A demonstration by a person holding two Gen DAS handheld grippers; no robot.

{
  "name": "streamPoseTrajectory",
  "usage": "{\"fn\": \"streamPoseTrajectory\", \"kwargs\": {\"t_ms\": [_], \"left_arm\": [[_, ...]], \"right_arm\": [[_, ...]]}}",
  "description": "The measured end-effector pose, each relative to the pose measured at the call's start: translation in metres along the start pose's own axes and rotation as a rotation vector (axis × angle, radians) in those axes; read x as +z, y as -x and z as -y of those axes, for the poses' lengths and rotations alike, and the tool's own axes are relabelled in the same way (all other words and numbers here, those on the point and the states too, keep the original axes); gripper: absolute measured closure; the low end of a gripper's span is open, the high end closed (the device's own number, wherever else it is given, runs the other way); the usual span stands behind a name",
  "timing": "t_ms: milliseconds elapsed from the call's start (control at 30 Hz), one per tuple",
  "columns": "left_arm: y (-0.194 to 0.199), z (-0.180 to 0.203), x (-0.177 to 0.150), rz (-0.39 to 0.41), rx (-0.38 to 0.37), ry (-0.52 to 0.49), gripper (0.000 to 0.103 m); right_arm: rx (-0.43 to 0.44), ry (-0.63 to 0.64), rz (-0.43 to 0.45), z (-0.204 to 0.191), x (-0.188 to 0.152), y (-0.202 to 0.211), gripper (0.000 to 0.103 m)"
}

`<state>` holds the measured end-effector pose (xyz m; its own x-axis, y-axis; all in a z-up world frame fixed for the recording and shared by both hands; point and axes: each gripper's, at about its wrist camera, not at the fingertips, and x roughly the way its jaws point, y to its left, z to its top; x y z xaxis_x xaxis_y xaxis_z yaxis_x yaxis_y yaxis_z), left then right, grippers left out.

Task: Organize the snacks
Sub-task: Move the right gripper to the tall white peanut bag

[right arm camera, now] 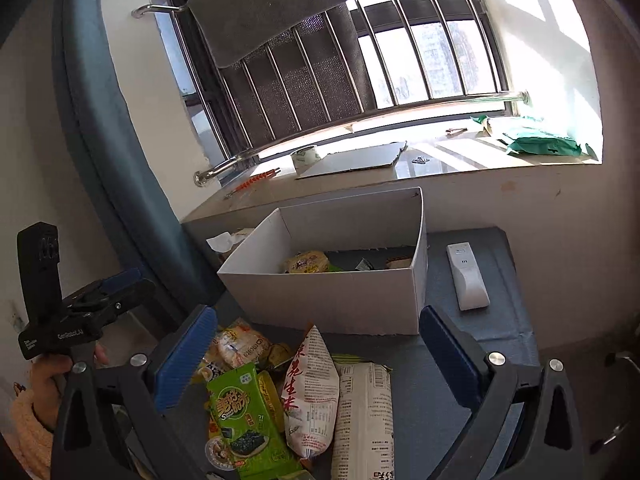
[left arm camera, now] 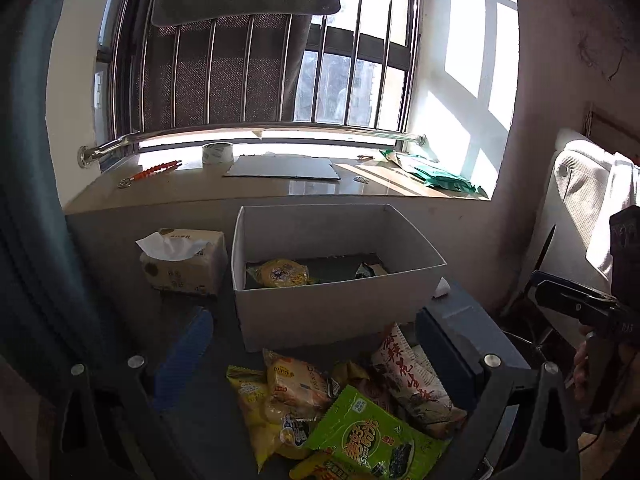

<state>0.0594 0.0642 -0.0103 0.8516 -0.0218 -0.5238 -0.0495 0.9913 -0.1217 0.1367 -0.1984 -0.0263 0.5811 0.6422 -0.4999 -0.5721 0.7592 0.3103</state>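
A pile of snack packets lies on the dark table in front of a white cardboard box (left arm camera: 340,312) (right arm camera: 332,300). The pile holds a green seaweed pack (left arm camera: 368,436) (right arm camera: 240,420), a white peanut bag with red writing (left arm camera: 416,384) (right arm camera: 312,392), a yellow chip bag (left arm camera: 256,412) and a pastry pack (left arm camera: 296,384) (right arm camera: 240,346). The box holds a yellow packet (left arm camera: 280,274) (right arm camera: 306,262) and a small dark packet (left arm camera: 368,270). My left gripper (left arm camera: 316,364) is open and empty over the pile. My right gripper (right arm camera: 316,356) is open and empty over the pile too.
A tissue pack (left arm camera: 184,260) stands left of the box. A white remote (right arm camera: 466,276) lies right of it. On the windowsill behind are a tape roll (left arm camera: 217,153), a cardboard sheet (left arm camera: 284,168) and green bags (left arm camera: 436,174). A blue curtain (right arm camera: 104,160) hangs at left.
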Motion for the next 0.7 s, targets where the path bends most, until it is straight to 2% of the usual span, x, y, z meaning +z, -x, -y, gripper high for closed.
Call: {"fn": "streamPoseTrajectory", "kwargs": {"t_ms": [200, 300, 400, 700], "left_arm": [[0.011, 0.014, -0.060, -0.063, -0.048, 0.064, 0.000], [0.010, 0.022, -0.079, -0.094, -0.071, 0.072, 0.000], [0.011, 0.026, -0.088, -0.103, -0.072, 0.066, 0.000], [0.016, 0.019, -0.093, -0.096, -0.060, 0.079, 0.000]], "right_arm": [[-0.034, -0.073, 0.012, 0.005, -0.054, 0.029, 0.000], [-0.054, -0.069, -0.025, 0.007, -0.076, 0.031, 0.000], [-0.096, -0.043, -0.090, 0.006, -0.089, 0.022, 0.000], [-0.017, -0.012, -0.154, -0.009, -0.092, -0.013, 0.000]]}}
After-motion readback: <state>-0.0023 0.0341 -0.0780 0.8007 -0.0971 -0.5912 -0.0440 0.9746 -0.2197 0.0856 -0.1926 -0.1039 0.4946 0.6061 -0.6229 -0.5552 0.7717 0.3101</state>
